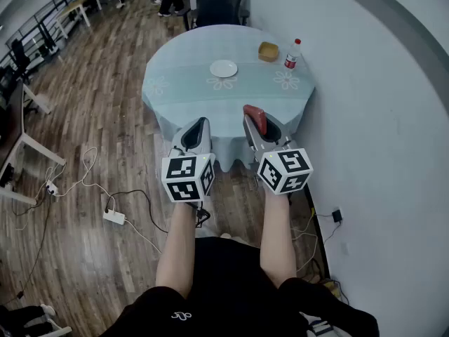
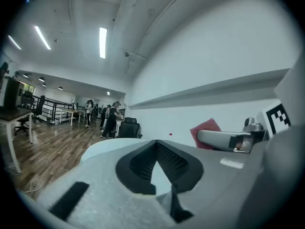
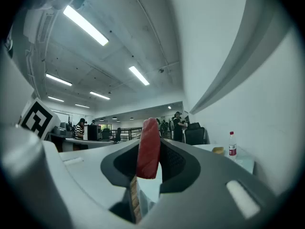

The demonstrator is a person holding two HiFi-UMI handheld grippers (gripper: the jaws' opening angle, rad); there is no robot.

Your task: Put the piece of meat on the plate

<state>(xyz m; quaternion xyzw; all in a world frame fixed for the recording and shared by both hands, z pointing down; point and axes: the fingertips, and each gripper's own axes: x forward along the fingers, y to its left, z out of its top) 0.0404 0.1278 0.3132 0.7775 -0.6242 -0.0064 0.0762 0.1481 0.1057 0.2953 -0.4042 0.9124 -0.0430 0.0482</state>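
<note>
A red piece of meat (image 1: 258,119) stands upright between the jaws of my right gripper (image 1: 261,126), which is shut on it. In the right gripper view the meat (image 3: 148,149) fills the gap between the pads. My left gripper (image 1: 199,130) is held level beside it, shut with nothing in it; from its own view the meat (image 2: 206,129) shows to the right. Both grippers hang in front of the near edge of a round table (image 1: 182,83). A white plate (image 1: 223,68) lies near the table's middle, well beyond both grippers.
A tan bowl (image 1: 268,51) and a red-capped bottle (image 1: 292,55) stand at the table's far right. A black chair (image 1: 220,3) is behind the table, a white wall to the right. Cables and a power strip (image 1: 114,217) lie on the wooden floor at left.
</note>
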